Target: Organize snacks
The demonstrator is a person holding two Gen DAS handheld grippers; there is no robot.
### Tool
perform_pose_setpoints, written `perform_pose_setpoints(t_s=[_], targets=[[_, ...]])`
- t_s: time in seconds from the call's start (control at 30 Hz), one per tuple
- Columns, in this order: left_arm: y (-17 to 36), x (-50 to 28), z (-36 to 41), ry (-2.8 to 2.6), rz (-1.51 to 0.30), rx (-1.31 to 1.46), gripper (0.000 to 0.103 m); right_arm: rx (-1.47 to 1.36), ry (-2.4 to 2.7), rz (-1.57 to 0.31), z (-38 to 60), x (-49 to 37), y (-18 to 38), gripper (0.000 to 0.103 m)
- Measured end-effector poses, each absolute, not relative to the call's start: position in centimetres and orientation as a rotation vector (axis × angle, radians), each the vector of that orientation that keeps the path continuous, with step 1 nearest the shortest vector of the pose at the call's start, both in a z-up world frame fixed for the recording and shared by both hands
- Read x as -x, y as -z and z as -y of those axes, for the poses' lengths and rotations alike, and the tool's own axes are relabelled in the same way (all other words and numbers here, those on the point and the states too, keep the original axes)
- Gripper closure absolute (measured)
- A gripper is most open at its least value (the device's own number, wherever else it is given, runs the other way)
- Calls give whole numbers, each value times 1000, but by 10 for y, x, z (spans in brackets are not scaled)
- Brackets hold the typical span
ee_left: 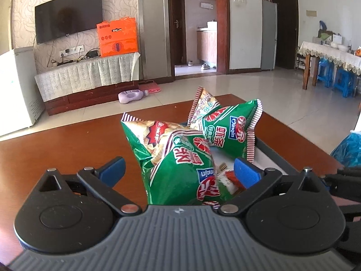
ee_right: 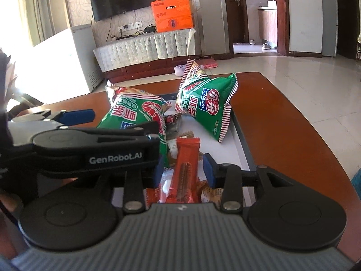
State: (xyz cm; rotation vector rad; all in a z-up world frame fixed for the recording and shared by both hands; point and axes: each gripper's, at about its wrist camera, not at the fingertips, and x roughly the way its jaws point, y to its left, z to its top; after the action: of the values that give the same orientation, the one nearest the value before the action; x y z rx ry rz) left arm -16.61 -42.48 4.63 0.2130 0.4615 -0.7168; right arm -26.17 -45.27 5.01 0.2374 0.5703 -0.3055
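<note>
Left wrist view: the left gripper (ee_left: 179,171) has its blue fingers (ee_left: 246,171) spread wide on either side of a green snack bag (ee_left: 180,164) at the centre of the frame, and neither pad presses on it. The bag leans over the near edge of a shallow grey tray (ee_left: 270,153) on the brown worktop (ee_left: 67,149). Behind it, a second green bag (ee_left: 232,131) and a striped packet (ee_left: 203,103) already stand in the tray.

Right wrist view: the right gripper (ee_right: 183,171), at the lower centre, has its fingers partly apart around an orange wafer bar (ee_right: 185,167); gaps show on both sides, so it looks released, not pinched. The bar lies on small wrapped sweets (ee_right: 209,192) at the tray's near end.

Judging by this, most snacks are already gathered in the tray; what remains is probably settling the near green bag fully inside and tidying the small pieces.
</note>
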Motion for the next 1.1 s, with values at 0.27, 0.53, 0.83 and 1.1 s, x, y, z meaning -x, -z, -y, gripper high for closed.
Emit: perform_pose_setpoints(t_s=[0.27,0.53,0.83,1.1], targets=[[-62,181,419,684,-436,-222,0,-263,338,-537,443,297,-59,48],[-89,221,390,659,-405,-190,0,-308,328,-523,413,358,-83,18],[-106,299,357,701,-388,-169,0,-191,331,-597,372,412,-86,15],[-100,334,336,681,-429,-175,0,-182,360,-630,371,428,-74,15]])
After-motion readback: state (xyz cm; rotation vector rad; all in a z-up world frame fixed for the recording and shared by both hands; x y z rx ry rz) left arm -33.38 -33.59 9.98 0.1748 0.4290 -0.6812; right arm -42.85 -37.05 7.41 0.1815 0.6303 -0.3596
